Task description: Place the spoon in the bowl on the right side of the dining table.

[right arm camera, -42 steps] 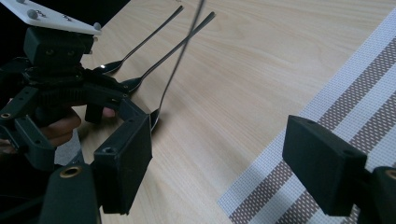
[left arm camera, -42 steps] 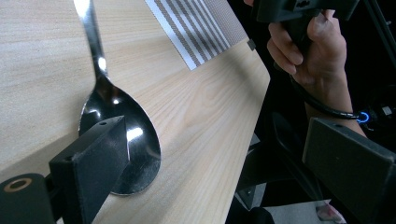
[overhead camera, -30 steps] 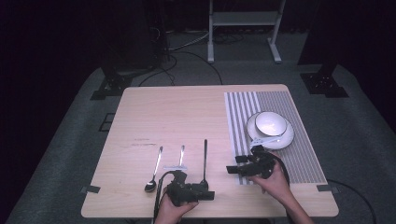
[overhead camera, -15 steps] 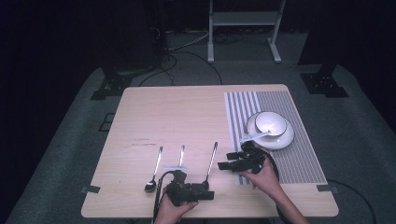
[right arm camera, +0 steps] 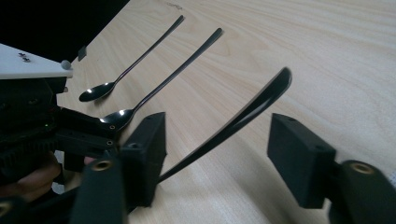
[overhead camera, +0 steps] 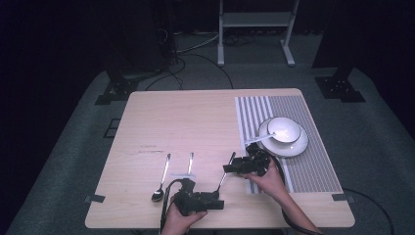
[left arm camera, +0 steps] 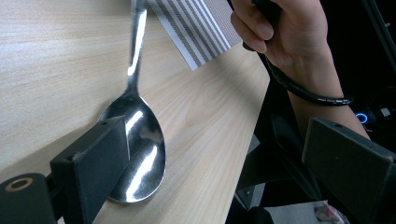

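Observation:
Three metal spoons lie on the wooden table (overhead camera: 195, 117). The rightmost spoon (overhead camera: 225, 172) lies slanted, its bowl (left arm camera: 140, 154) flat on the wood just inside the near jaw of my left gripper (left arm camera: 224, 177), whose jaws stand wide apart. My right gripper (overhead camera: 231, 168) points left, and its jaws have just been closing around that spoon's handle (right arm camera: 243, 116). A gap still shows on each side of the handle. My right gripper (right arm camera: 219, 154) is open.
Two more spoons (overhead camera: 161, 178) (overhead camera: 190, 164) lie parallel to the left. On a striped placemat (overhead camera: 313, 166) at the right stands a white plate (overhead camera: 299, 147) with a bowl (overhead camera: 284, 128) and a white spoon. The table's front edge is close under both hands.
My right gripper has moved left off the placemat onto the rightmost spoon's handle. That spoon's handle end has swung to the right. The left gripper has stayed put.

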